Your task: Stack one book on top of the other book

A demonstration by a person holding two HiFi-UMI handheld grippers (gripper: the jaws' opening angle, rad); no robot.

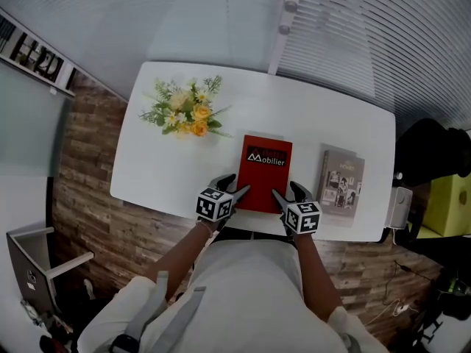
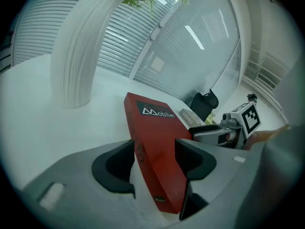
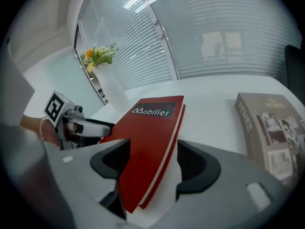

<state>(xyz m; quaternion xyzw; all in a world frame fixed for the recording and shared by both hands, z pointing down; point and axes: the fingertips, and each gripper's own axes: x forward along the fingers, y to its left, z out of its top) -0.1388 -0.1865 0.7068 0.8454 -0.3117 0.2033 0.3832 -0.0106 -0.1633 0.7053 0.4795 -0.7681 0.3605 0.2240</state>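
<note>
A red book (image 1: 266,171) printed "Mobilier" lies flat on the white table (image 1: 176,175), near its front edge. A grey book (image 1: 341,186) lies apart to its right. My left gripper (image 1: 237,184) sits at the red book's near left corner, and my right gripper (image 1: 284,190) at its near right corner. In the left gripper view the red book (image 2: 152,128) runs between the wide jaws of my left gripper (image 2: 155,151). In the right gripper view the red book (image 3: 152,128) also lies between the spread jaws of my right gripper (image 3: 153,149). The grey book (image 3: 271,132) lies beside it.
A white vase of yellow and white flowers (image 1: 184,112) stands at the table's back left. Slatted blinds (image 1: 353,43) run behind the table. A dark chair (image 1: 434,153) is off the right end, a white shelf unit (image 1: 33,263) on the floor at the left.
</note>
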